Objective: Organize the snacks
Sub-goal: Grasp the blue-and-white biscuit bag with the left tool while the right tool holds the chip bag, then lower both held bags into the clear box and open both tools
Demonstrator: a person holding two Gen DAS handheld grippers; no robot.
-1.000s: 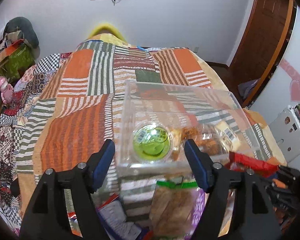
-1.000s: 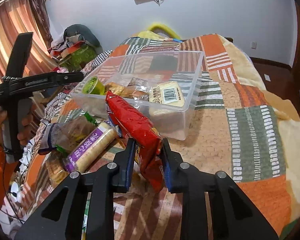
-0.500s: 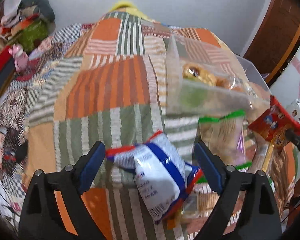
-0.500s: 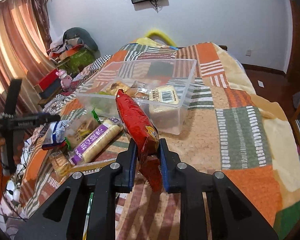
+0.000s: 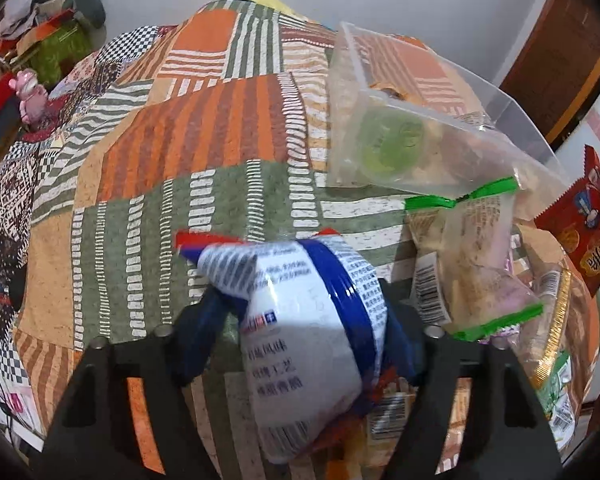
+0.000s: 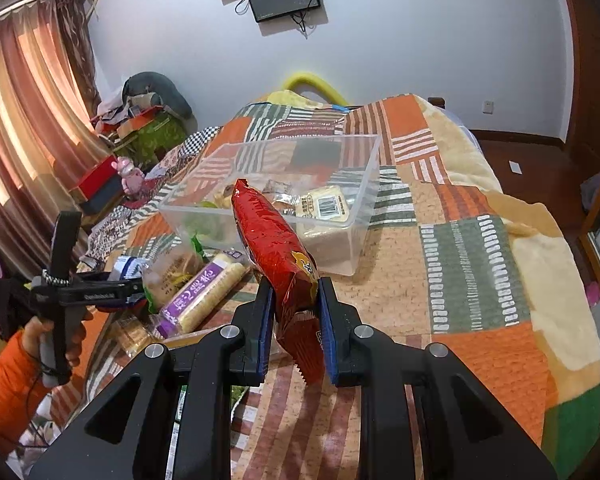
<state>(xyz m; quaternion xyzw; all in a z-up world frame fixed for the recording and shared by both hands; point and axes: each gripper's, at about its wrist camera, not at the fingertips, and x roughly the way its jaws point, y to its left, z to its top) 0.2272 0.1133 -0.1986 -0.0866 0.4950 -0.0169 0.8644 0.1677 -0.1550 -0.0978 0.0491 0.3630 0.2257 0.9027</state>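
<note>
My right gripper is shut on a red snack bag and holds it up in front of the clear plastic bin. The bin holds a green cup, a pale barcoded pack and other snacks. My left gripper has its jaws around a white and blue snack bag, closing on it; I cannot tell if it grips. It also shows in the right wrist view at the left of the snack pile.
Loose snacks lie on the patchwork bedspread before the bin: a green-sealed clear bag, a purple-labelled roll. Clutter and a pink toy stand at the left, a door at the right.
My left gripper has moved down from the bin to the white and blue bag and narrowed around it. My right gripper has lifted the red bag higher and back.
</note>
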